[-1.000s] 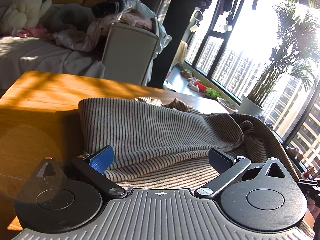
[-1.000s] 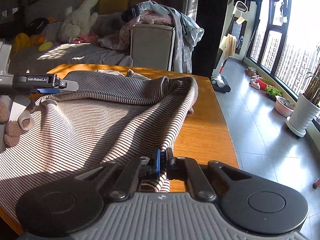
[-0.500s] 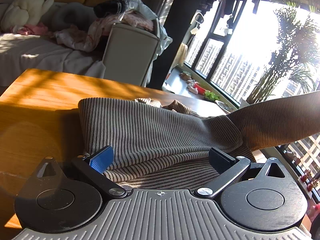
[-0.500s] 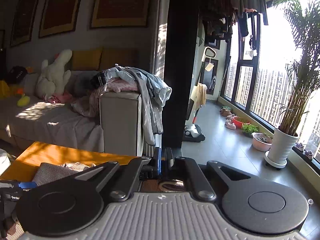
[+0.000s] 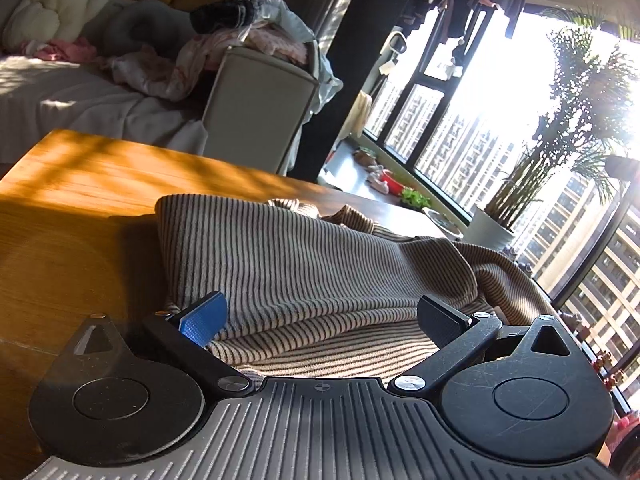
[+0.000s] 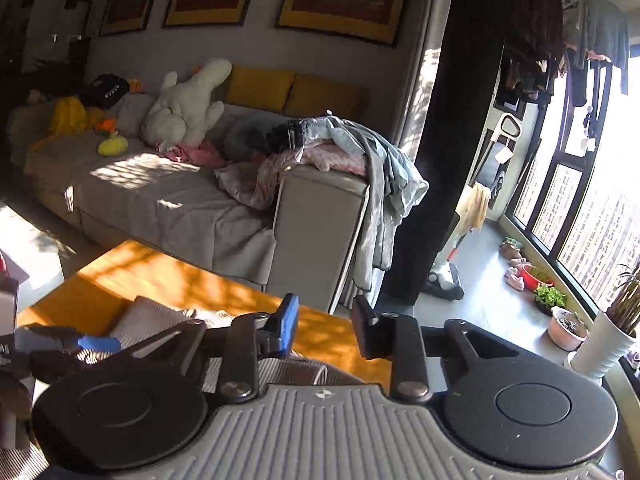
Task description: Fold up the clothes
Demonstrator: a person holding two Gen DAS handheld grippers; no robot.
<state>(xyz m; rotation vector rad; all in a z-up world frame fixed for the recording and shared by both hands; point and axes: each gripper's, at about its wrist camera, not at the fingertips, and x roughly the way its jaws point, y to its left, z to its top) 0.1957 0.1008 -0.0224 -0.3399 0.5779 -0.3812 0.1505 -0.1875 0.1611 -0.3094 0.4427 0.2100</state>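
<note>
L tongs [image 5: 320,316] spread over striped top [image 5: 304,264]; R tongs [image 6: 326,330] opening, empty, above table edge [image 6: 352,332].

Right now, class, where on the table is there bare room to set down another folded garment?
Bare wooden table lies left of and beyond the striped sweater, toward the sofa. A strip stays free along the window-side edge in the right wrist view. The near middle is crowded by the sweater and the left hand-held gripper.
</note>
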